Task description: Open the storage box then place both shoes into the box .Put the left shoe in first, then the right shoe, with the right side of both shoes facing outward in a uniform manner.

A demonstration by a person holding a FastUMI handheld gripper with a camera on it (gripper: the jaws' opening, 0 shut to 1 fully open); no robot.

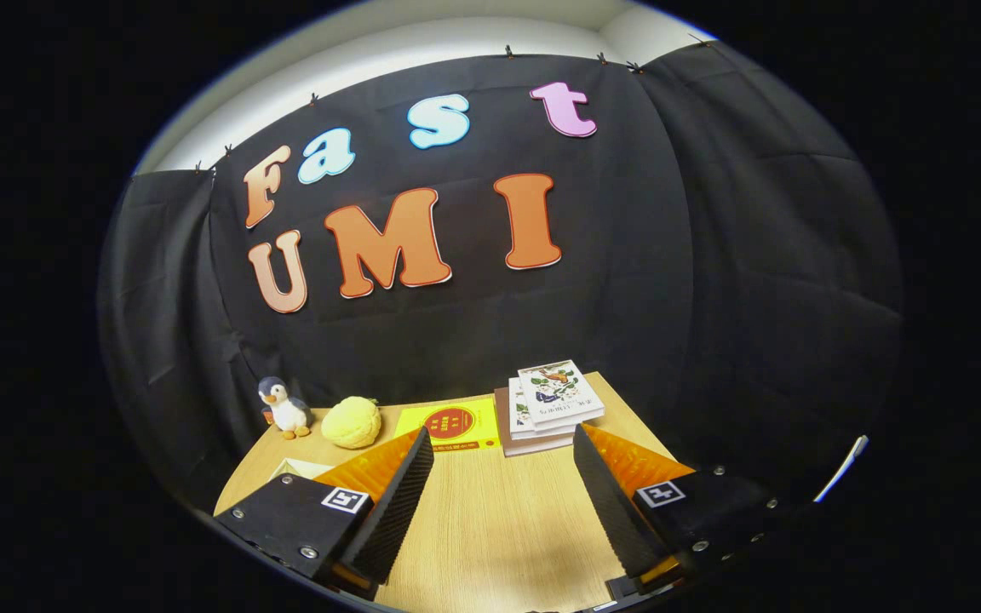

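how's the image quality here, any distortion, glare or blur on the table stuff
Gripper view: strong fisheye bending, so the table edges and wall curve. Light is even, no harsh glare on the books. The penguin, yellow ball and yellow booklet look sharp. The open gripper holds nothing; its fingers loom large.

The hand-held two-finger gripper shows as two wedge-shaped fingers whose inner faces are ribbed with fine sawtooth ridges from base to tip, each backed on its outer side by a translucent, ridged panel. Each finger rises from a flat black block-shaped mount fastened with small round silver screws at its corners. On top of each mount sits a small square white tag printed with a black-and-white square marker pattern.
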